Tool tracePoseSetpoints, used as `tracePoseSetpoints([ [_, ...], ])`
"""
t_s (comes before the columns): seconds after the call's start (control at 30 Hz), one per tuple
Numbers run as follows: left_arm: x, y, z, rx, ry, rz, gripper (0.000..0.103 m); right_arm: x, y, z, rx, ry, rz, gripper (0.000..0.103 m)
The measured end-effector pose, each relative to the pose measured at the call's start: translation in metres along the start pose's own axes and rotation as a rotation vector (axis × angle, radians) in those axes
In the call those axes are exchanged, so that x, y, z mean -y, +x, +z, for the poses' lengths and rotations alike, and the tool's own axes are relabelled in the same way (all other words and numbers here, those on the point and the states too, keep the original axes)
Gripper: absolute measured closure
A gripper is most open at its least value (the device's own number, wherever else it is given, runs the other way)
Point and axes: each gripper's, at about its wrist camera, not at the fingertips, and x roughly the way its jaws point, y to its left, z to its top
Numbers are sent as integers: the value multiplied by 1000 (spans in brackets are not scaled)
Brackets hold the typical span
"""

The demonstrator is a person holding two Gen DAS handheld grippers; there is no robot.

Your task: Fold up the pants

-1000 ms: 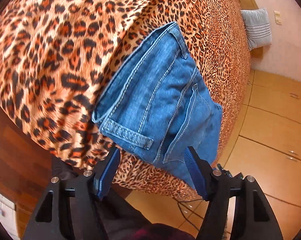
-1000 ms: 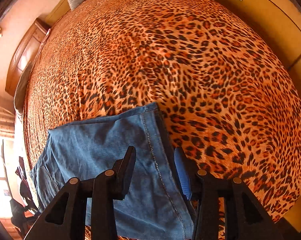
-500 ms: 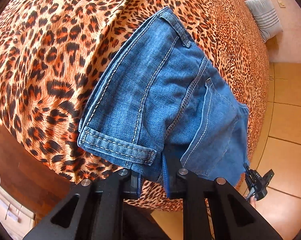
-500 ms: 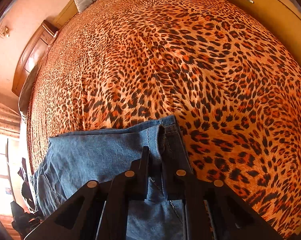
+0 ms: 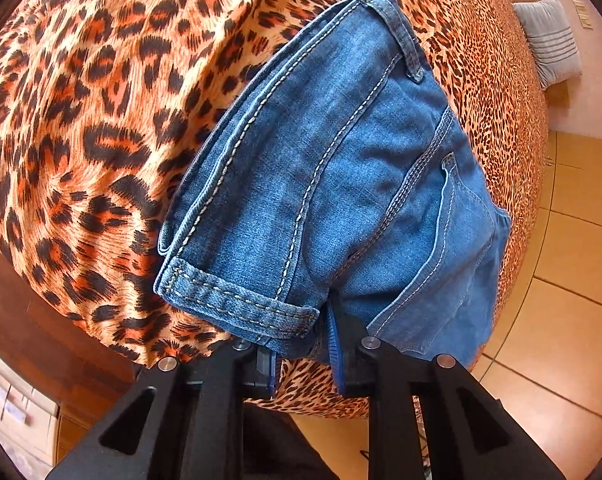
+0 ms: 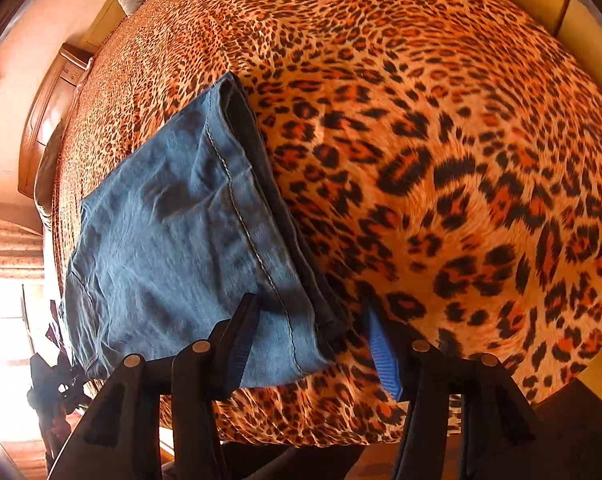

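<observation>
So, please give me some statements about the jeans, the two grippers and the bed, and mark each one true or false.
1. The left gripper is shut on the jeans. True.
2. The right gripper is clamped on the jeans too. False: its jaws stand open, the fabric edge lying between them.
3. The jeans lie on a plain white sheet. False: the bedspread is leopard print.
4. A grey pillow lies at the far end of the bed. True.
</observation>
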Motion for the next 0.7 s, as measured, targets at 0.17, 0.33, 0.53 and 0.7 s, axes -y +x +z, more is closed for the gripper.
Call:
tracePoseSetpoints([
  [0.17,15,7,2,23,67,69,82,-11,-7,-5,56,-48,-29,82],
  [0.33,9,14,5,11,58,43,81,-6,-1,-6,24,-12,-85,74],
  [0.53,-17,-23,-4,-27,113,-56,62,-14,-53,-3,125,-7,-149,69],
  [0.7,-45,-53,13,-9,88,-136,54,-69,-68,2,174,-161,-168,64],
])
